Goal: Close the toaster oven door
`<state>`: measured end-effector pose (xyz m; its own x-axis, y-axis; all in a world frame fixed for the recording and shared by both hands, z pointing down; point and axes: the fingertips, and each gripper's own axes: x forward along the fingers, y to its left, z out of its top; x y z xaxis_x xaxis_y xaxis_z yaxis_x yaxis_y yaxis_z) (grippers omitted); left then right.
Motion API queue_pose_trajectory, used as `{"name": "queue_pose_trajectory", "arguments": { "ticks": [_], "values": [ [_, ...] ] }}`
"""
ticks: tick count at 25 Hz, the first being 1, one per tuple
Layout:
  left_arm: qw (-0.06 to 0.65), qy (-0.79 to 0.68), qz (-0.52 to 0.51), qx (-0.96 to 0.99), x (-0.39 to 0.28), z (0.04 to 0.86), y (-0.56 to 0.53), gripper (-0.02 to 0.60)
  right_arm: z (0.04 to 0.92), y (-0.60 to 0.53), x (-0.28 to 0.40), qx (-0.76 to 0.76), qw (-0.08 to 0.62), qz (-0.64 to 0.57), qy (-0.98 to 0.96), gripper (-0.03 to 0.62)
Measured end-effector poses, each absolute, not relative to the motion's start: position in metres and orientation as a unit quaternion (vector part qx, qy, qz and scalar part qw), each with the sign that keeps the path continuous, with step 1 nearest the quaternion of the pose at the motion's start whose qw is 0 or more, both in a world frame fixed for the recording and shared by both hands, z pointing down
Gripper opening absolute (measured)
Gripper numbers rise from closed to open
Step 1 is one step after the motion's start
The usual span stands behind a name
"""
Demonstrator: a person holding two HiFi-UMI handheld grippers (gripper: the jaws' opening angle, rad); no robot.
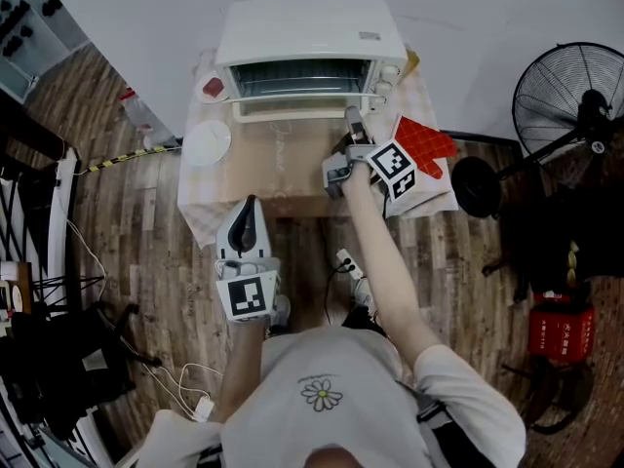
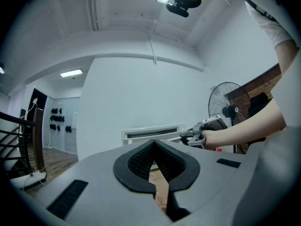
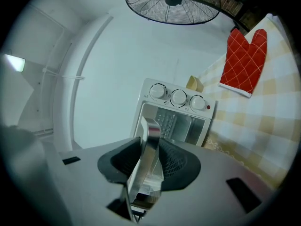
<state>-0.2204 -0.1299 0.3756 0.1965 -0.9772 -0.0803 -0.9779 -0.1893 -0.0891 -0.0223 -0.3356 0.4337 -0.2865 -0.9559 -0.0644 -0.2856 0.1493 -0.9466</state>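
1. Only the head view takes in the whole layout. The white toaster oven (image 1: 310, 27) stands at the far edge of the desk (image 1: 283, 174), close to the wall. A white plate (image 1: 207, 142) lies in front of it to the left, and a red oven mitt (image 1: 426, 144) lies in front of it to the right.
2. In the same view, the right hand-held gripper (image 1: 353, 118) reaches the right end of the oven's front. The left hand-held gripper (image 1: 250, 205) hangs at the near edge of the desk, well apart from the oven.
3. Only the right gripper view shows the grip. A shiny metal door handle (image 3: 148, 145) runs between the two pads, which are closed onto it.
4. That view also shows the control panel, with three round knobs (image 3: 178, 98) in a row and a small red lamp at the end. Beyond the handle is the open cavity, and the checked cloth (image 3: 263, 121) on the desk lies beside the oven.
5. The left gripper view shows its own jaws with their tips together and nothing held. Only patterned cloth shows through the slit behind the tips. Farther off it catches the oven's front and the right hand from the side.
6. The oven door (image 1: 292, 112) is not shut. Its edge stands out from the front, and the head view shows the wire rack inside.
7. A standing fan (image 1: 570, 100) stands on the floor to the right of the desk, and it appears in all three views.
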Motion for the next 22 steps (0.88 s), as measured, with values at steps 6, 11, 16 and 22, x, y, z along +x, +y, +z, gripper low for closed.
{"name": "queue_pose_trajectory", "arguments": {
  "ticks": [6, 11, 16, 22],
  "values": [
    [0.058, 0.639, 0.001, -0.767, -0.225, 0.377, -0.129, 0.015, 0.428, -0.345, -0.023, -0.470, 0.370, -0.456, 0.659, 0.109],
    [0.057, 0.641, 0.001, -0.765, -0.225, 0.378, -0.128, 0.015, 0.423, -0.353, -0.022, -0.471, 0.370, -0.459, 0.657, 0.109],
    [0.056, 0.644, 0.000, -0.763, -0.228, 0.381, -0.126, 0.015, 0.418, -0.363, -0.022, -0.469, 0.375, -0.457, 0.656, 0.109],
    [0.059, 0.648, -0.001, -0.760, -0.232, 0.380, -0.127, 0.015, 0.411, -0.376, -0.022, -0.473, 0.375, -0.460, 0.651, 0.109]
  ]
}}
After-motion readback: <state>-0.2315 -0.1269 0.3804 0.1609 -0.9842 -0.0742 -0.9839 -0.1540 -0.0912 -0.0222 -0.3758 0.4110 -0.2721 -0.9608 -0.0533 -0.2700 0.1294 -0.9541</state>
